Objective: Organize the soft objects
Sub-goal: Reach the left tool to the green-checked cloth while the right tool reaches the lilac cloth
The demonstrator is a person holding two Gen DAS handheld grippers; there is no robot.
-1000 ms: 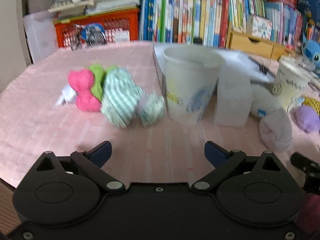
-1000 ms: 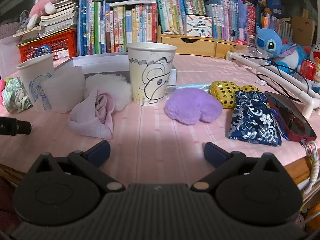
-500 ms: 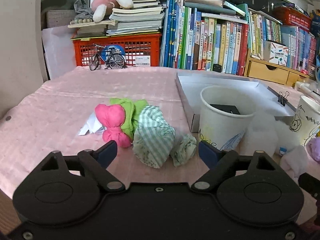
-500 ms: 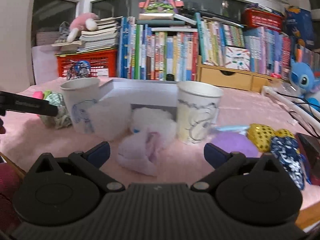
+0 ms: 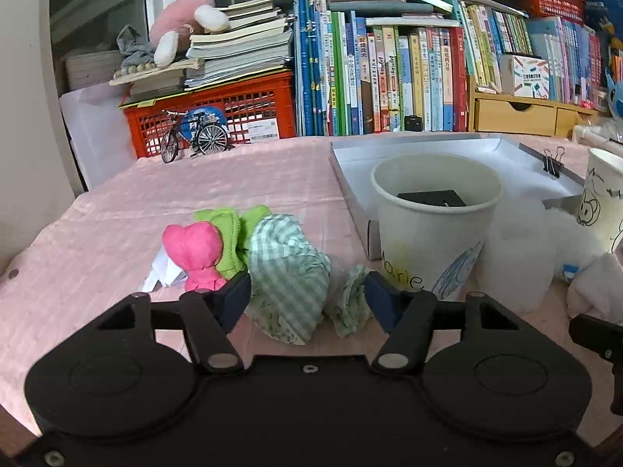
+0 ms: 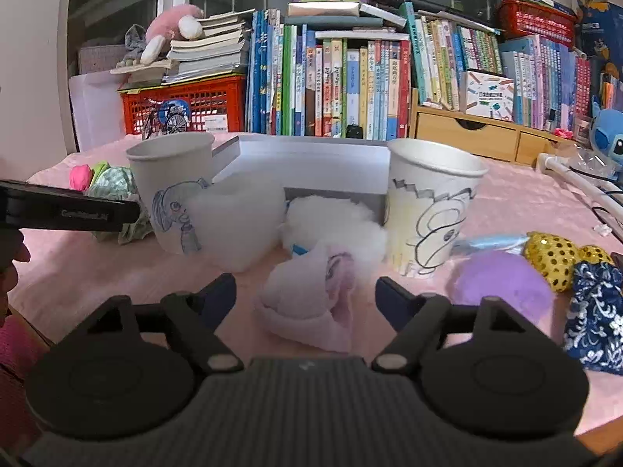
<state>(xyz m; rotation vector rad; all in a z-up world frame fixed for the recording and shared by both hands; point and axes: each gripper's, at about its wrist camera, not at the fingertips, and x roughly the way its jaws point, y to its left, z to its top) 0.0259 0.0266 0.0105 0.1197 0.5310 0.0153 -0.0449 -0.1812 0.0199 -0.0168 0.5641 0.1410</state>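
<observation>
Green checked cloth (image 5: 288, 272) between parted left jaws

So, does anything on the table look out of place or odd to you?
One thing: the paper cup with the blue drawing holds a flat black object leaning inside it, not a soft item. I cannot tell what it is. The green checked cloth lies crumpled between the open left gripper's fingers.

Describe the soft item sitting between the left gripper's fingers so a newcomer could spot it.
On the pink tablecloth, left of the white paper cup with blue drawing, lies a cluster of soft bundles. It is the green-and-white checked cloth bundle, the only gingham one, beside the plain hot-pink bundle and lime-green bundle.
</observation>
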